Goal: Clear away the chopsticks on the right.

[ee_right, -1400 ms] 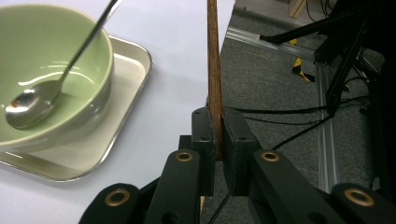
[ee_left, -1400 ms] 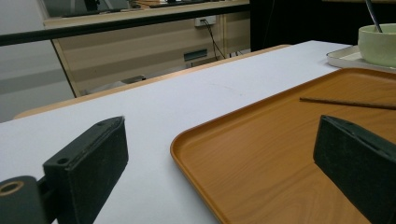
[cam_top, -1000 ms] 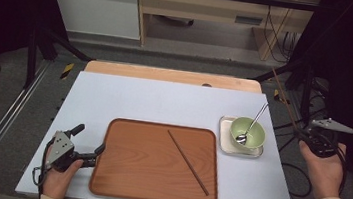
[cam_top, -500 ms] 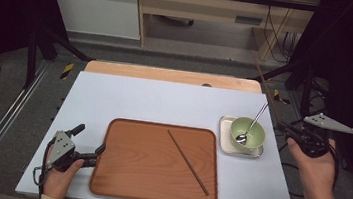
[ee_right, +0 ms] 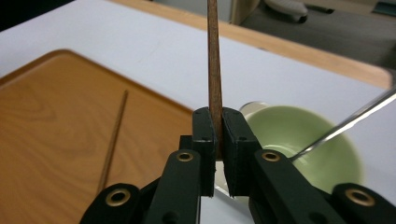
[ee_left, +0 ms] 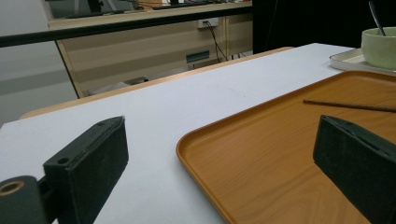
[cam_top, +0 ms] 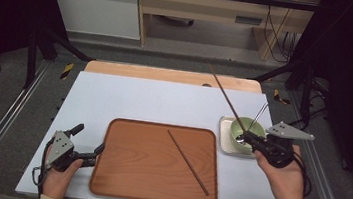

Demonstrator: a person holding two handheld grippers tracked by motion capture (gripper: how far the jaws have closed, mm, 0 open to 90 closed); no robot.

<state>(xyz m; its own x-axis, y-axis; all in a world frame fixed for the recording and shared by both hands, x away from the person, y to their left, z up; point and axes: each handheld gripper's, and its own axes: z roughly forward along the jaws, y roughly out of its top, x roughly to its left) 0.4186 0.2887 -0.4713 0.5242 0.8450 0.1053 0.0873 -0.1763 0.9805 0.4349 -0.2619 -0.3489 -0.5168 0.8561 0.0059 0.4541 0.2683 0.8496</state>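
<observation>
At the near left corner of a white table (cam_top: 164, 98), a person's left hand (cam_top: 57, 176) rests with the left gripper (cam_top: 89, 152) lying low, its jaws spread wide on either side of the near left rim of a wooden tray (cam_top: 130, 175) and holding nothing. The tray sits in the near middle of the table, and one chopstick (cam_top: 188, 162) lies loose on it, slanting from the centre toward the near right. To the right, level with the tray's far edge, the right hand (cam_top: 283, 179) holds the right gripper (cam_top: 249, 138) just over a green bowl (cam_top: 242, 129). Its jaws are clamped on the lower end of a second chopstick (cam_top: 225, 96), which rises steeply up and away toward the far left. The bowl stands on a small metal dish (cam_top: 224, 135) just right of the tray, with a metal spoon (cam_top: 259, 118) leaning in it. The grip looks narrow and sits at the very end of the stick, so I judge it could swivel or slip out if swung quickly. The gripper is also close enough to the spoon and bowl that a careless move might knock the spoon out or shove the bowl.
</observation>
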